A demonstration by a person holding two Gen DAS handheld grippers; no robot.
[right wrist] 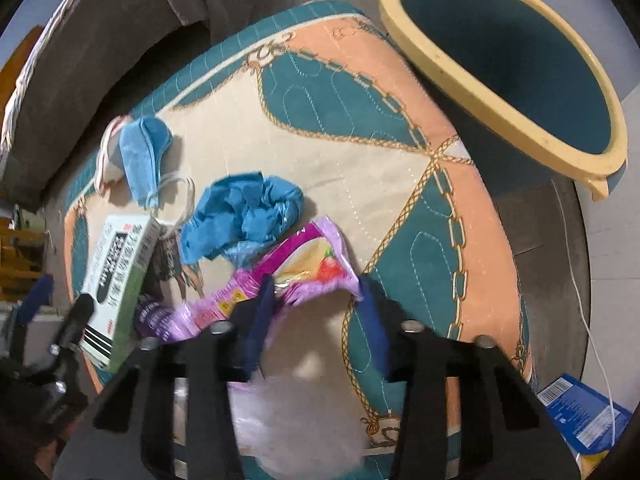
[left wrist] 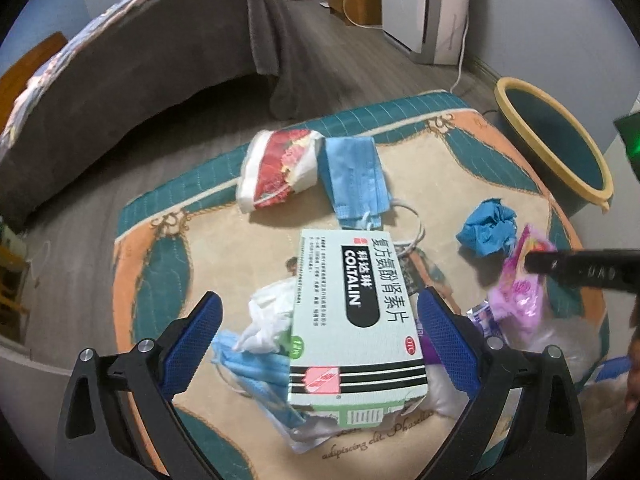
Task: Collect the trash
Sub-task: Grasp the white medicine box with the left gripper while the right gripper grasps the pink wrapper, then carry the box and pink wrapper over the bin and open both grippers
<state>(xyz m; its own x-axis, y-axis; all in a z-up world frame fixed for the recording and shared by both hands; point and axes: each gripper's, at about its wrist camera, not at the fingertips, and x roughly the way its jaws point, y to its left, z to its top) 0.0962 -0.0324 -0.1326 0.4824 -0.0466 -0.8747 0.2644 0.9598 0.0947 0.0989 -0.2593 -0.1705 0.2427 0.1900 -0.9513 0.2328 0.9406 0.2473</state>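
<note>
Left claw (left wrist: 316, 332): spread wide, astride the green-white medicine box (left wrist: 352, 312), pads apart from its sides. Right claw (right wrist: 316, 300): partly spread, the pink snack wrapper (right wrist: 296, 276) lying between its fingers; contact cannot be told. Quilted mat (right wrist: 320, 128) carries the remaining trash: crumpled blue glove (right wrist: 244, 216) at 11 o'clock of the wrapper, blue face mask (left wrist: 354, 176) and red-floral tissue pack (left wrist: 280, 168) at 12 o'clock of the box. Teal bin with yellow rim (right wrist: 500, 76) at the mat's 2 o'clock.
</note>
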